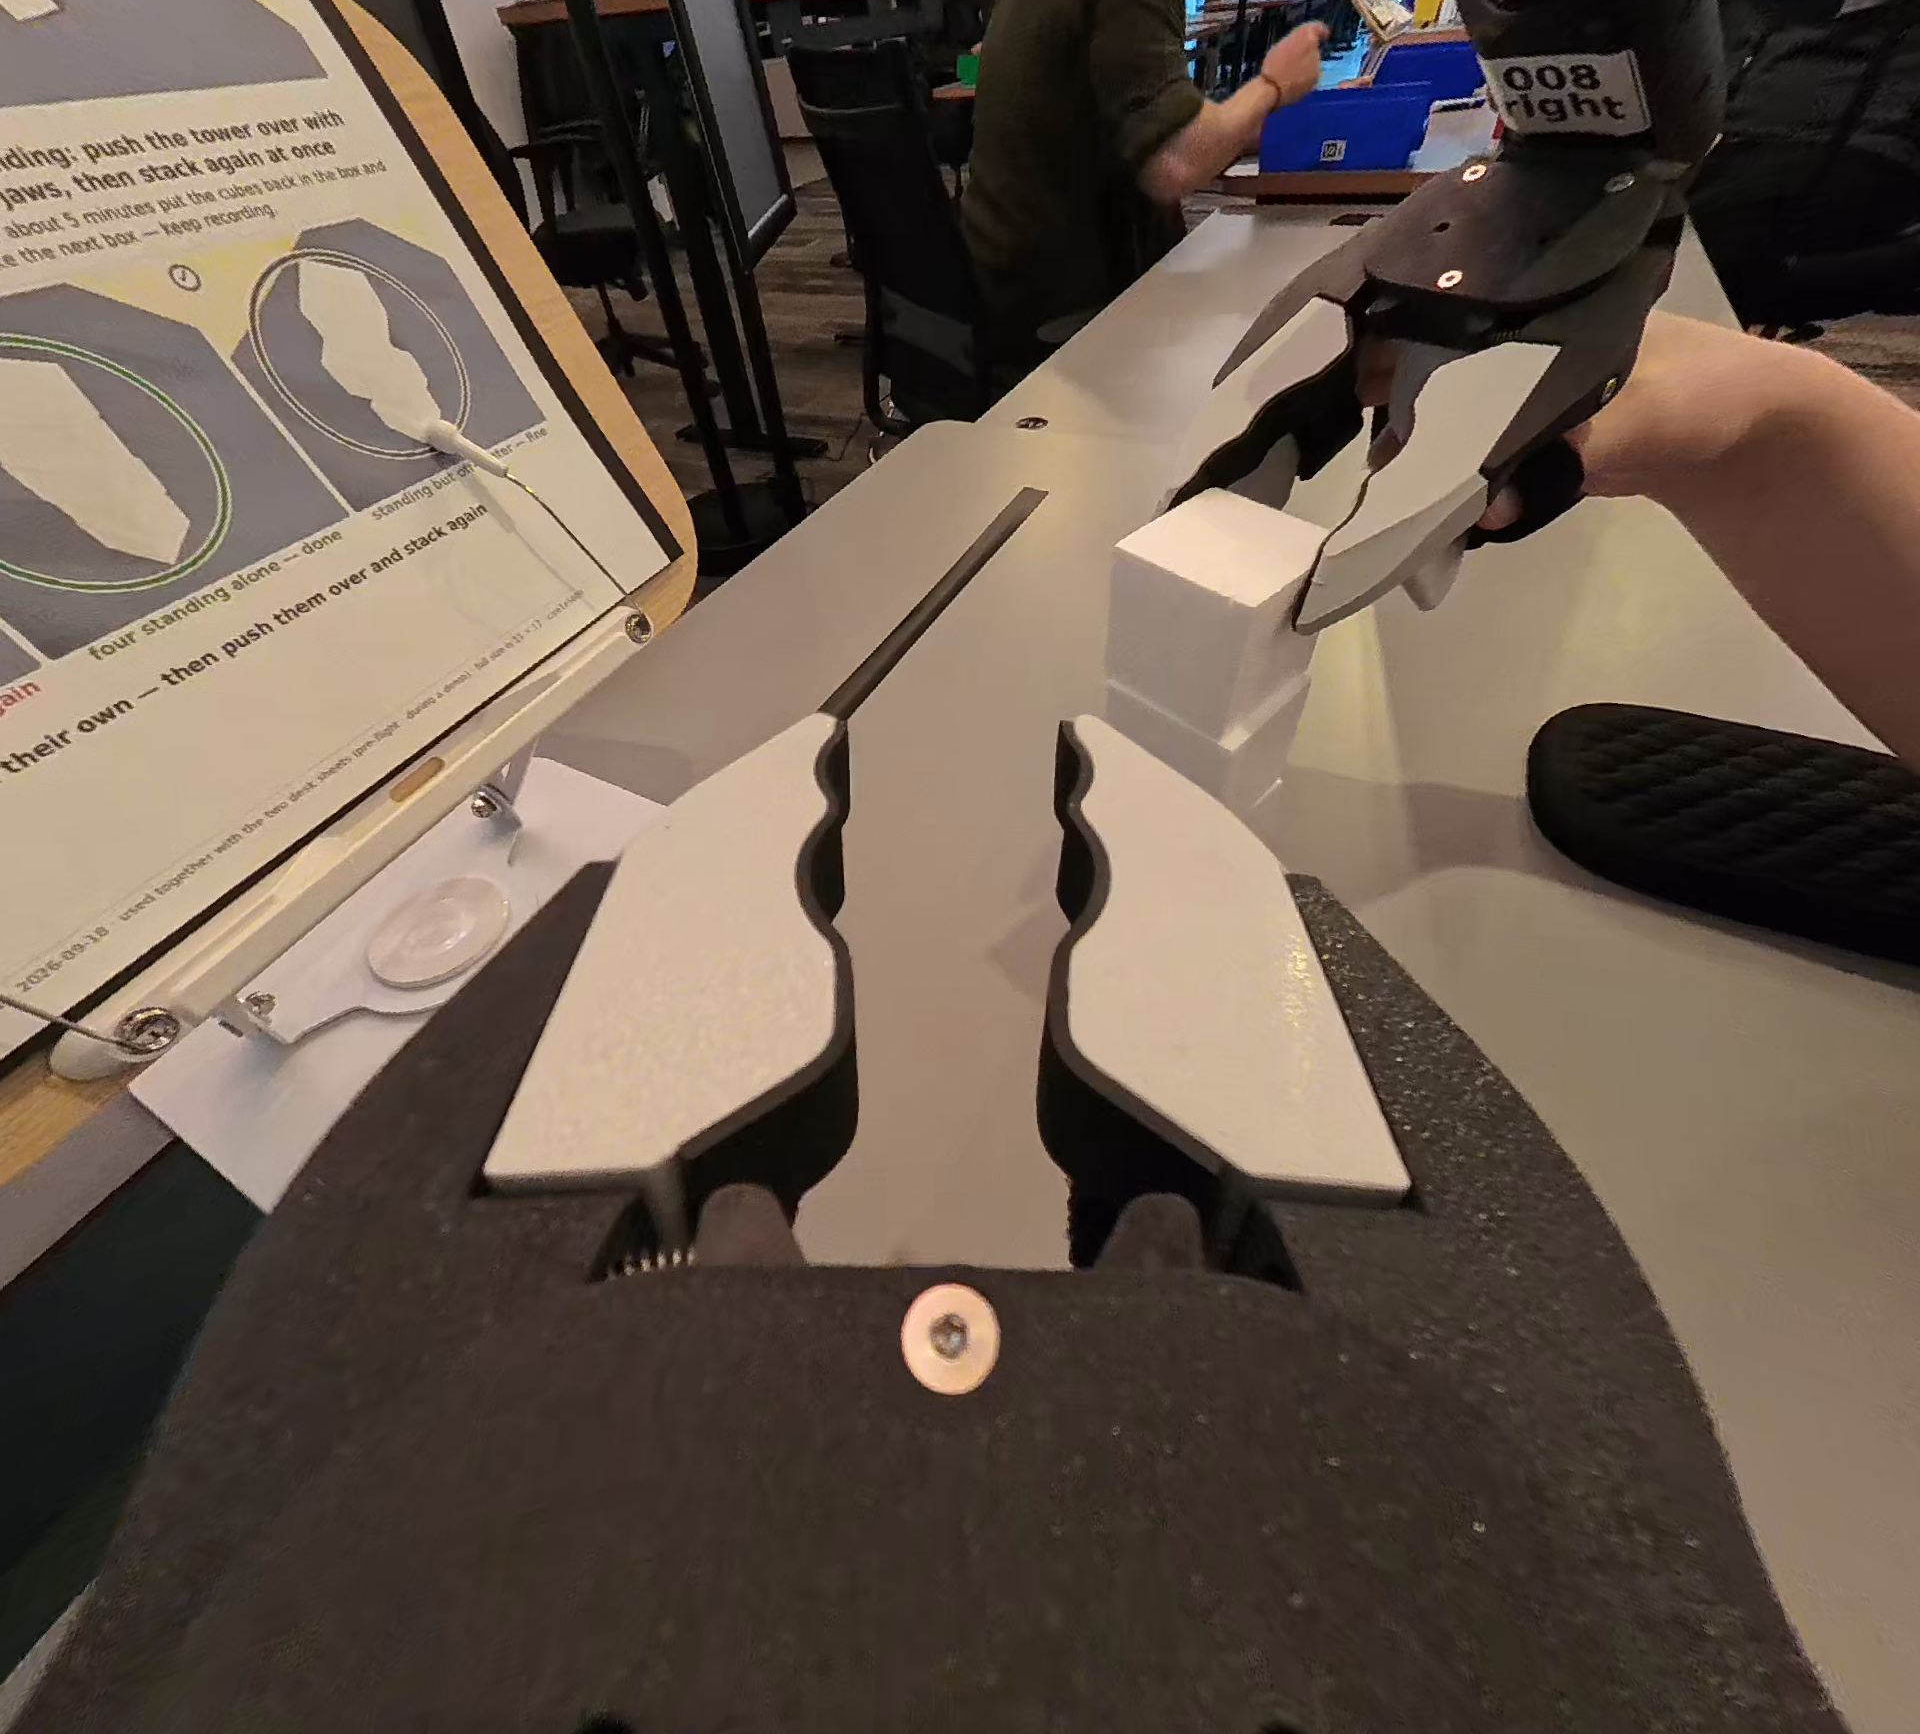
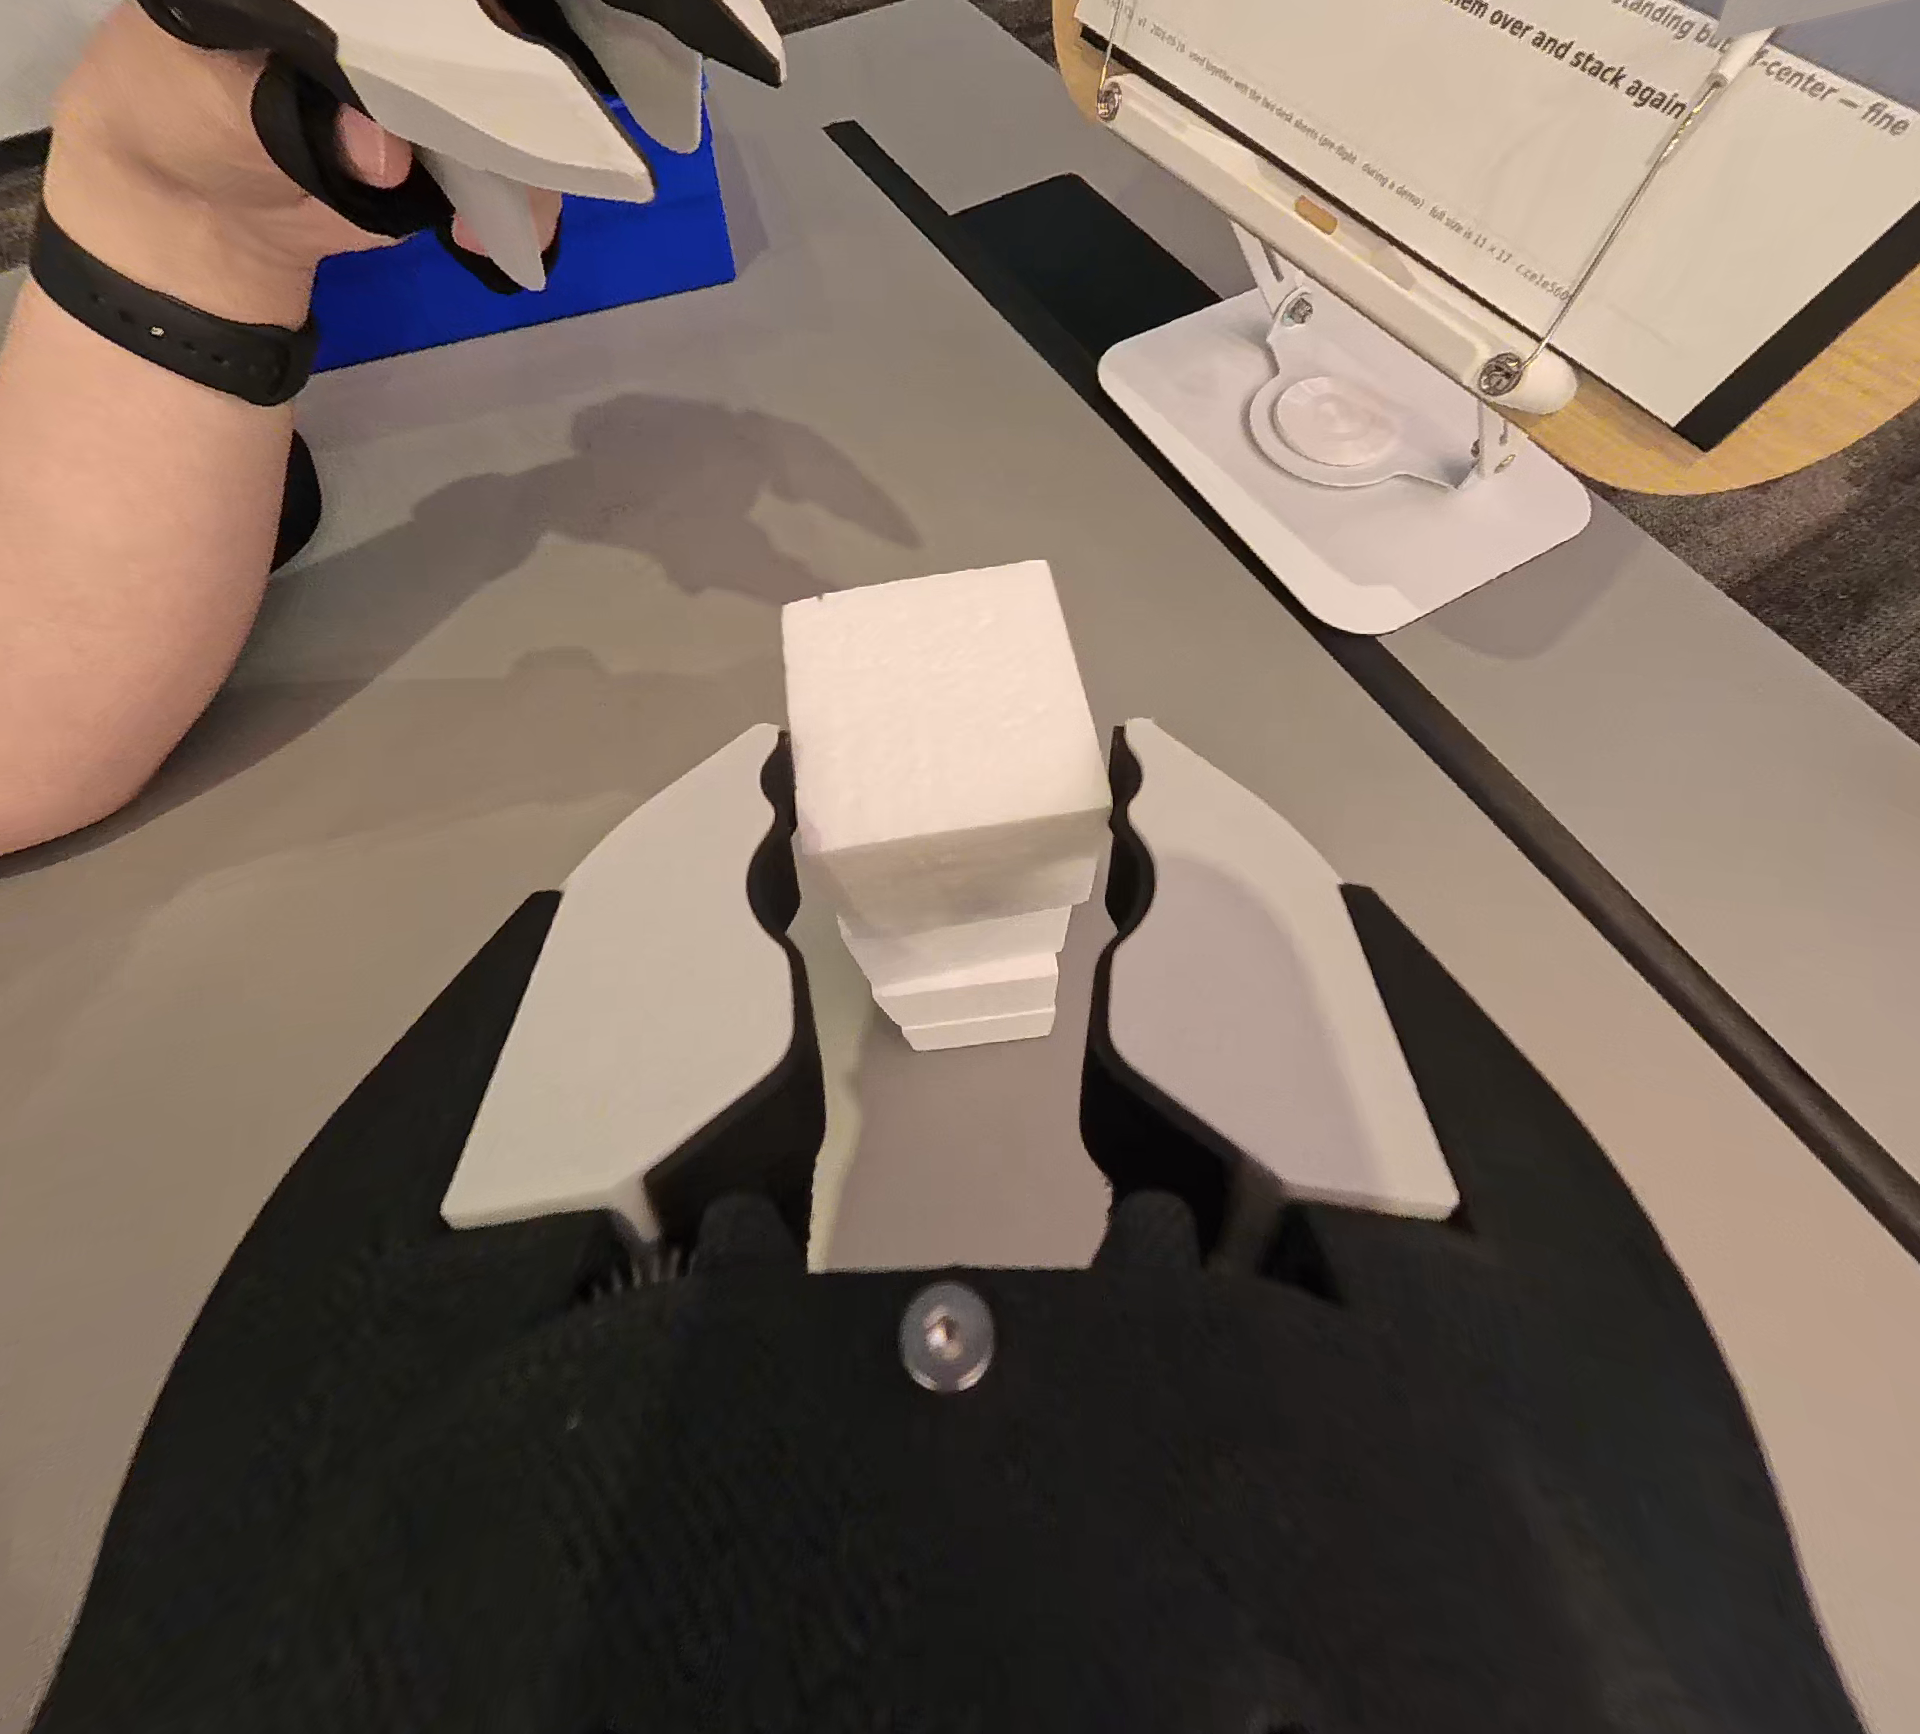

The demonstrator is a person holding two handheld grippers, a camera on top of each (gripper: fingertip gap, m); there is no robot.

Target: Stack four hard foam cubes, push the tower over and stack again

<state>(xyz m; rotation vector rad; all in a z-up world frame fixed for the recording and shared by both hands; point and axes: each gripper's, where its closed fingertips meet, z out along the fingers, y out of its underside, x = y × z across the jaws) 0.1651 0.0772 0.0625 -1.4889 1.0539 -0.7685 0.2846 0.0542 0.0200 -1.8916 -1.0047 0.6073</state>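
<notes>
On grey table (image 2: 499, 749), near centre: tower (image 2: 966, 967) of white foam cubes, upright, four levels countable in right wrist view. Slightly staggered, each level offset from the one beneath. Top cube (image 2: 935, 708) seated flat on the level below.

Right gripper (image 2: 951, 734):
- Positioned over the tower, pointing down at it.
- Jaws set around top cube, one finger on each side face.
- Black inner pads at, or just off, the cube's sides. Contact not resolvable in either view, so cannot tell whether clamped or released.
- Held by a bare hand (image 1: 1714, 417) coming in from the right in left wrist view.

Left gripper (image 1: 953, 728):
- Jaws parted, nothing between them but bare table surface.
- Raised off the table, well apart from the tower in right wrist view.
- Held by a hand (image 2: 208, 126) with a black wristband (image 2: 177, 334).

Surroundings:
- Instruction board (image 2: 1455, 22) on white stand (image 2: 1351, 458), beside the table's dark slot.
- Blue bin (image 2: 582, 271) behind left gripper.
- Black padded wrist rest (image 1: 1714, 811) near table edge.
- Seated person (image 1: 1070, 126) in background at another desk.
</notes>
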